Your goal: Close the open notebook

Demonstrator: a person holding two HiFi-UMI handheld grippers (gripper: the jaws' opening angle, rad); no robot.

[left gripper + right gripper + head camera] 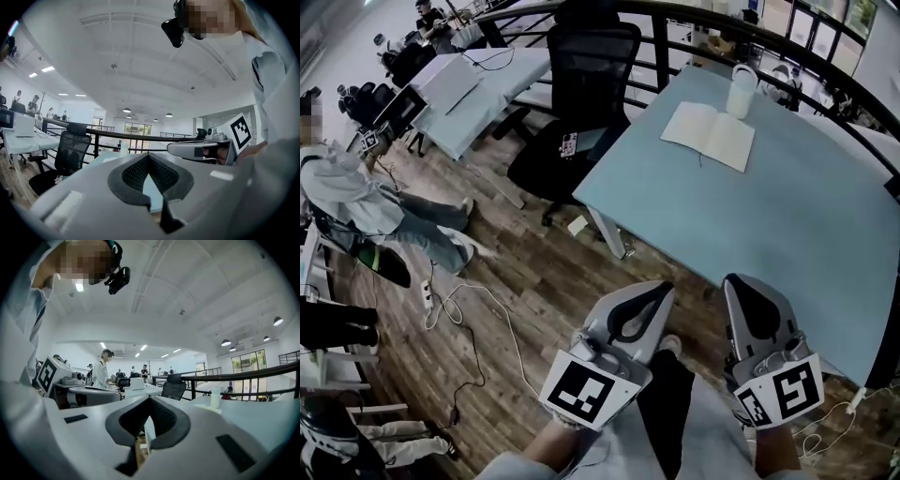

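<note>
Nearest: left claw (pixel 660 289) and right claw (pixel 733 281), both clenched and grasping nothing, close to the near edge of the tabletop (pixel 787 225). Farther off, well apart from both: notebook (pixel 710 134), lying open and flat, just beside a white cup (pixel 742 90). Likely hazards: shoving the notebook with clenched jaws instead of lifting a cover, or toppling the cup with a careless flip.

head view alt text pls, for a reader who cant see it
An open notebook lies flat on a pale blue table beside a white cup, far from the camera. In the foreground the left gripper and right gripper are both shut and empty, well short of the notebook. A black office chair stands left of the table.
</note>
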